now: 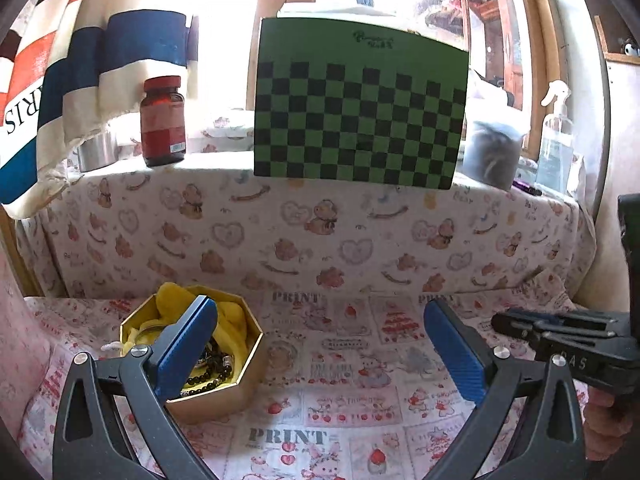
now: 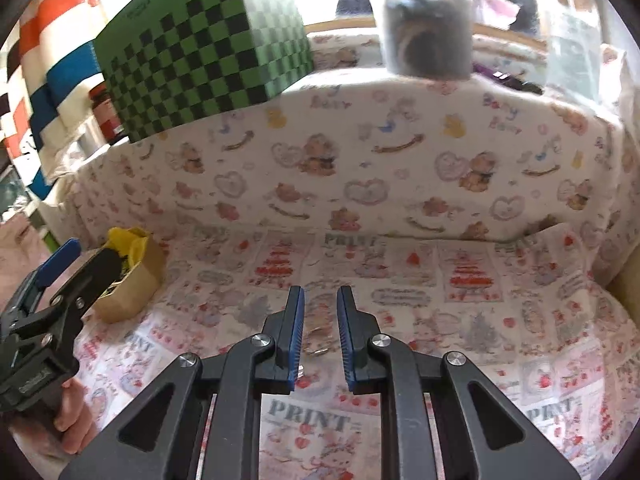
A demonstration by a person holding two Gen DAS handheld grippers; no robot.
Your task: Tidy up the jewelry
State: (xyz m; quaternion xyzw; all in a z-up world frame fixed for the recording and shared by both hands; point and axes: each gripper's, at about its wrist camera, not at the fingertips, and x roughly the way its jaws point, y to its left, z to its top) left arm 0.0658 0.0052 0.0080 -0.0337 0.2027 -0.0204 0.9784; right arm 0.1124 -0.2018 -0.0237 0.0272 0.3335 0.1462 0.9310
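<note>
Left gripper (image 1: 320, 344) spread wide, nothing between the pads, one finger (image 1: 188, 344) hanging right over the gold octagonal box (image 1: 224, 396) at the left of the printed cloth (image 1: 360, 360). Dark bead bracelet (image 1: 212, 372) coiled in there on yellow fabric (image 1: 232, 320), so no real long axis. Right gripper (image 2: 320, 332) partly open, straddling a small silvery ring thing (image 2: 318, 344) lying flat, blurry; touching or not, can't tell.

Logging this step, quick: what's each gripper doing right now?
Left gripper: open wide, empty, beside the gold box.
Right gripper: partly open, straddling a small ring, not clamped.
</note>
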